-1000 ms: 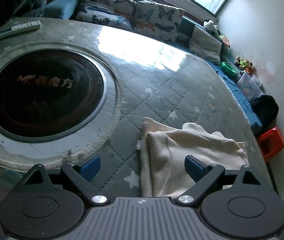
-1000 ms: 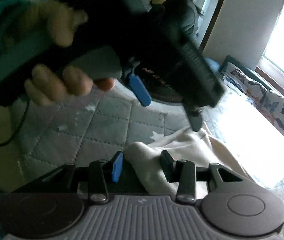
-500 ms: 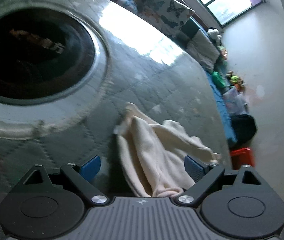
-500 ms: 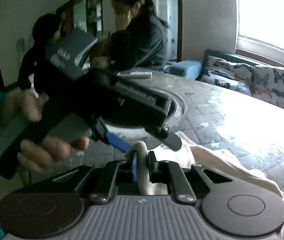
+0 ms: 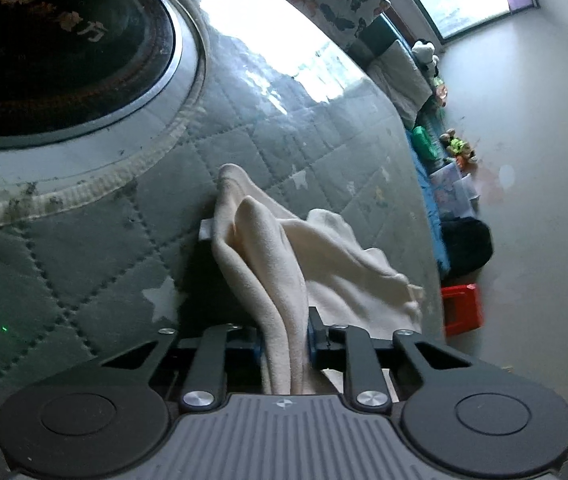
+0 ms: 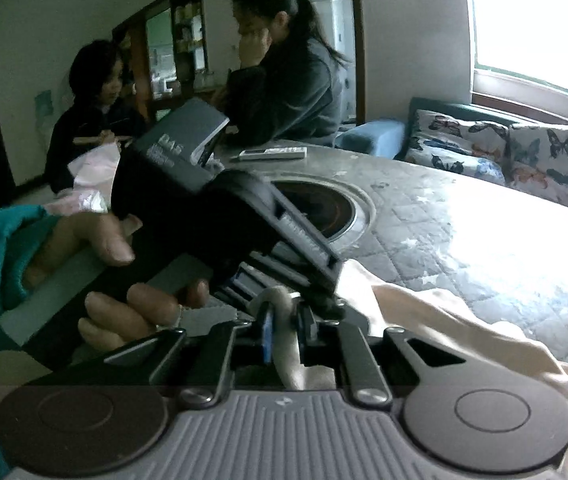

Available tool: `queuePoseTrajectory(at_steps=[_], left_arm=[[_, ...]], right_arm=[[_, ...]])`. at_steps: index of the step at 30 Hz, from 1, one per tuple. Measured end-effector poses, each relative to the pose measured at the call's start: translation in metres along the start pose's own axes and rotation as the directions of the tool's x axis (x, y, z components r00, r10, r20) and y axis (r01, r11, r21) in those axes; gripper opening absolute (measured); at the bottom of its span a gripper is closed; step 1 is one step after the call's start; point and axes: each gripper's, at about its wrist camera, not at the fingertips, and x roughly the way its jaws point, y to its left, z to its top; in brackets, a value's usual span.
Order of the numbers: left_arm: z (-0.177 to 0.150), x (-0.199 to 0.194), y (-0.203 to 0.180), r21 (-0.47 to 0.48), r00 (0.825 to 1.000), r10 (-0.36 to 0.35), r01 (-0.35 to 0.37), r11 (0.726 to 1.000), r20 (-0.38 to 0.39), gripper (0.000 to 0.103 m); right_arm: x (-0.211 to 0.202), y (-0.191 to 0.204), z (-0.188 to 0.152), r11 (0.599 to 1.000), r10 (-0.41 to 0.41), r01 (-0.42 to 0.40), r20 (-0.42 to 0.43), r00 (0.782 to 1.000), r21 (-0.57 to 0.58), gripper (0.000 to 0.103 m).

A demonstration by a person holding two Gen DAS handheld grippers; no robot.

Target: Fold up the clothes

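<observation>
A cream fleece garment [image 5: 296, 248] lies bunched on the grey quilted table cover [image 5: 83, 248], near the table's edge. My left gripper [image 5: 284, 340] is shut on a thick fold of the cream garment and lifts that edge off the cover. My right gripper [image 6: 284, 330] is shut on another fold of the same garment [image 6: 444, 320], which trails off to the right. The left gripper's black body [image 6: 243, 216] and the hand holding it fill the left of the right wrist view, right beside my right gripper.
A round black hotplate [image 5: 51, 40] with a pale rim is set into the table at upper left. The table edge drops off to the right above a red stool [image 5: 462, 310]. A butterfly-print sofa [image 6: 504, 152] runs along the window. Two people [image 6: 284, 80] sit at the far side.
Both grippers have closed on the garment. The left was open above it, then dropped down and pinched a fold. The right went from half open to pinching and has lifted its fold.
</observation>
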Motion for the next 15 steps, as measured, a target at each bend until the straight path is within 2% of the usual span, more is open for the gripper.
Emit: queuePoseTrajectory(at_steps=[2, 6, 12, 14, 15], left_arm=[[0.0, 0.0, -0.001, 0.013, 1.0, 0.006, -0.006, 1.0, -0.001, 0.02], [-0.001, 0.002, -0.005, 0.049, 1.0, 0.025, -0.025, 0.998, 0.004, 0.02], [-0.002, 0.003, -0.009, 0.083, 0.999, 0.045, -0.045, 0.996, 0.008, 0.02], [-0.001, 0.004, -0.009, 0.087, 0.999, 0.049, -0.05, 0.995, 0.008, 0.02], [-0.001, 0.004, -0.009, 0.09, 0.999, 0.052, -0.053, 0.995, 0.008, 0.02]], right_arm=[[-0.008, -0.013, -0.006, 0.998, -0.047, 0.046, 0.004, 0.999, 0.036, 0.013], [-0.024, -0.043, -0.018, 0.982, -0.149, 0.148, 0.002, 0.989, 0.114, 0.021], [-0.042, -0.112, -0.047, 0.888, -0.36, 0.361, -0.057, 0.931, 0.284, 0.025], [-0.044, -0.131, -0.056, 0.86, -0.378, 0.38, -0.077, 0.923, 0.34, 0.029], [-0.044, -0.139, -0.059, 0.846, -0.382, 0.384, -0.083, 0.921, 0.369, 0.035]])
